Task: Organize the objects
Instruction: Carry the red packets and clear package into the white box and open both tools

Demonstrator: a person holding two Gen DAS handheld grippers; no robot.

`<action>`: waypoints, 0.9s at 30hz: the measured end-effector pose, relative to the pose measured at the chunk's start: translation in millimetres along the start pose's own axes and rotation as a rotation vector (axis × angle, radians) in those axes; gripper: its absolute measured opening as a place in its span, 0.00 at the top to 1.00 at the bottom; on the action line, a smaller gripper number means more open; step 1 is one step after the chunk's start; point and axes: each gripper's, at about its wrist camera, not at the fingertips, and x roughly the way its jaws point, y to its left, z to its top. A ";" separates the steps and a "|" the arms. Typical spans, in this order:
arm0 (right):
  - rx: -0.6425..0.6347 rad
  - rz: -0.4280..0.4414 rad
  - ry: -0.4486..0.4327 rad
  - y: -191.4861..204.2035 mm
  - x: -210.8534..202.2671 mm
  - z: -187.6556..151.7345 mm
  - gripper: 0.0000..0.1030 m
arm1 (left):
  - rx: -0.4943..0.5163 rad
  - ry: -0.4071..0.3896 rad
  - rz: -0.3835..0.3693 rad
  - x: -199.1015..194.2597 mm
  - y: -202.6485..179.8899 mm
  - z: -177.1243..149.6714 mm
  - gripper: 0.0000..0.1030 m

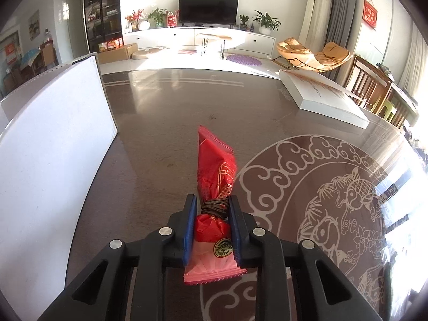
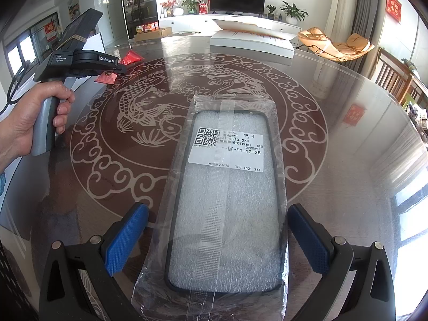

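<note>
On the left of the left wrist view stands a white box (image 1: 53, 139). Its top and left side are cut off by the picture edge, so what is inside cannot be seen. Next to it, in the middle, the left tongs (image 1: 212, 206) are squeezed tight on a red candy packet (image 1: 215, 176). The blue pads (image 1: 190, 224) press on both sides of it. The near end of the packet is partly hidden between the pads, and the far end sticks out over the brown table (image 1: 160, 147). Whether the packet touches the table is hard to tell. Far right lies a flat white box lid (image 1: 323, 96).

In the right wrist view, a hand (image 2: 32, 117) on the left holds the handle of the left tongs. Their tips are hidden behind their own black body, and only bits of the red packet peek out. In the middle lies a phone case in a clear bag (image 2: 224, 187) on the table. The writing on its sticker is too small to read well. The right tongs (image 2: 218, 238) are wide open, one pad on each side of the bag, not touching it. The bag's near end is cut off at the bottom.
</note>
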 end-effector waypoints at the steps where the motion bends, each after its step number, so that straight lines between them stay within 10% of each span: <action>1: 0.000 0.000 0.000 0.0 0.0 -0.1 0.00 | 0.006 0.001 0.005 -6.8 0.3 -8.5 0.78; 8: -0.022 0.025 0.038 -1.8 5.1 8.9 0.00 | 0.078 -0.014 -0.023 -81.7 -0.4 -92.1 0.78; 12: -0.003 0.073 0.093 -7.6 8.5 31.1 0.26 | 0.040 -0.078 -0.073 -135.2 6.4 -112.9 0.78; 19: 0.366 0.418 0.112 -32.8 -5.9 58.4 0.27 | -0.073 -0.232 -0.116 -238.6 62.7 -100.8 0.78; 27: 0.206 0.741 0.053 128.5 -55.7 132.3 0.27 | -0.212 -0.168 0.118 -255.3 201.3 -95.8 0.78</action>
